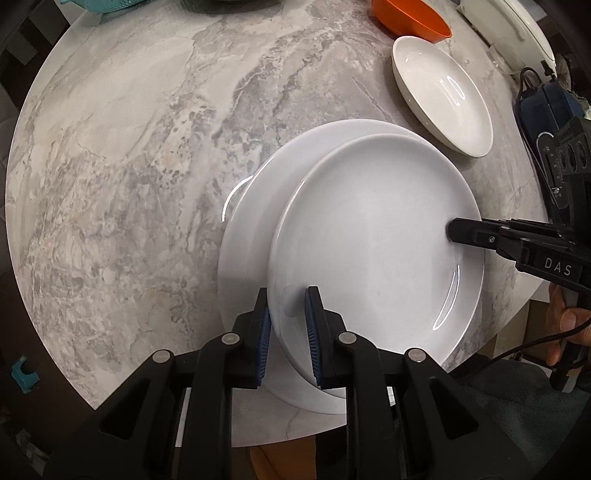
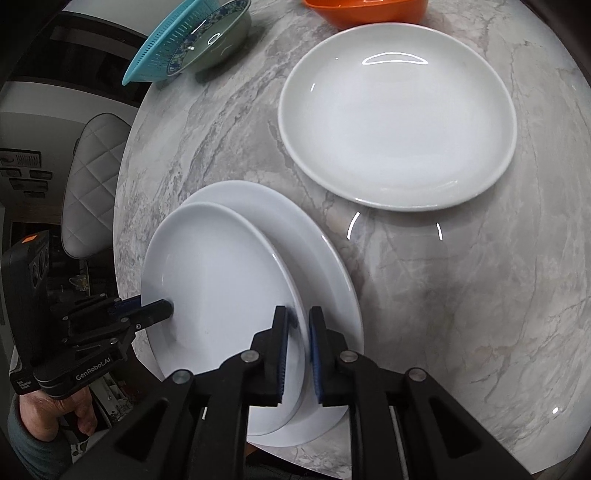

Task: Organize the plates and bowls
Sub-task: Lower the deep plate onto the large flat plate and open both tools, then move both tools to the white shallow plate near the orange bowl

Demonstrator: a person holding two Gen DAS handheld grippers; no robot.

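A small white plate (image 1: 369,240) (image 2: 214,277) lies over a larger white plate (image 1: 258,221) (image 2: 317,254), offset toward the table's near edge. My left gripper (image 1: 288,314) (image 2: 166,308) points straight down and is shut on the small plate's rim, one blue pad on each side. My right gripper (image 2: 297,317) (image 1: 452,230) pinches the opposite rim of the same plate. Whether the small plate rests fully on the larger one I cannot tell.
On the round marble table (image 1: 129,147) a deep white plate (image 1: 443,96) (image 2: 399,114) sits beyond the stack, an orange bowl (image 1: 410,18) (image 2: 365,11) behind it. A teal colander (image 2: 159,55) holds a patterned bowl (image 2: 218,37). A padded chair (image 2: 92,166) stands beside the table.
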